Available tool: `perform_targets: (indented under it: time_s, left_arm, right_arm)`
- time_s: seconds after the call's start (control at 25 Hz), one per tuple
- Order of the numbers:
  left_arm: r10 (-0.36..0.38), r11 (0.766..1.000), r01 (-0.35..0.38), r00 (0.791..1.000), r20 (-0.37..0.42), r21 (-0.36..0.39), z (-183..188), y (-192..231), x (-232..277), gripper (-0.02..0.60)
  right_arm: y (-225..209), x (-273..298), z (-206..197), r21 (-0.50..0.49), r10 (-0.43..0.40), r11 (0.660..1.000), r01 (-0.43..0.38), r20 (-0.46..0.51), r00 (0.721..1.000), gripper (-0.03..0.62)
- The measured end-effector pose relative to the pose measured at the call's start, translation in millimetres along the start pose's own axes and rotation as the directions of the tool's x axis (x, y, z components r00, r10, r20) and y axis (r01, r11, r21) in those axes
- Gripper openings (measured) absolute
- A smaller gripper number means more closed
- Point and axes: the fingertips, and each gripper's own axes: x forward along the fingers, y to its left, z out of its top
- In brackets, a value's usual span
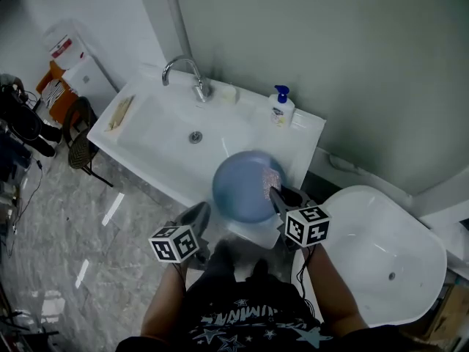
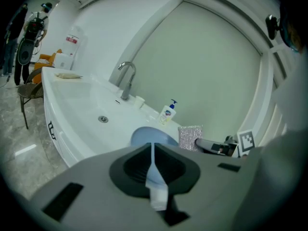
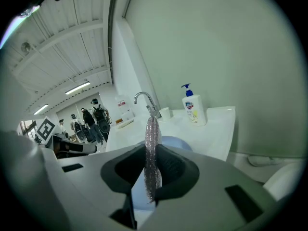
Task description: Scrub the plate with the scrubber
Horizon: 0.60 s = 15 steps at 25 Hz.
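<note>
Clamping plate (image 1: 245,187) rim in left gripper (image 1: 196,217) fingers, disc just ahead of them, over sink (image 1: 157,141) front edge. Pinching scrubber (image 1: 272,177) in right gripper (image 1: 278,195) fingers, pad at plate's right side.

The scene was set in a washroom corner inside a larger work hall. A white ceramic washbasin (image 1: 146,134) with a curved chrome tap (image 1: 196,79) was fixed against a pale grey-green wall (image 1: 322,42). A white pump bottle with a blue top (image 1: 281,108) was stood on its rim. A second white rounded tub (image 1: 381,248) was placed just beside the washbasin, and a glossy grey marbled floor (image 1: 66,233) was laid below. Beyond the basin, people wearing backpacks (image 3: 98,117) were seen under ceiling strip lights (image 3: 77,88).
</note>
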Motion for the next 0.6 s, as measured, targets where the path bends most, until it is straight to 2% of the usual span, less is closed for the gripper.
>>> perform_targets:
  time_s: [0.36, 0.6]
  left_arm:
    - [-0.074, 0.997, 0.075, 0.993, -0.096, 0.006, 22.5, 28.9, 46.5, 0.029]
    - [-0.114, 0.991, 0.128, 0.965, -0.236, 0.047, 25.0, 43.6, 80.5, 0.040]
  right_arm:
    - [-10.5, 23.9, 13.1, 0.013, -0.115, 0.993, 0.115, -0.001, 0.993, 0.078]
    - [-17.6, 38.8, 17.7, 0.027, -0.183, 0.983, 0.183, -0.001, 0.983, 0.078]
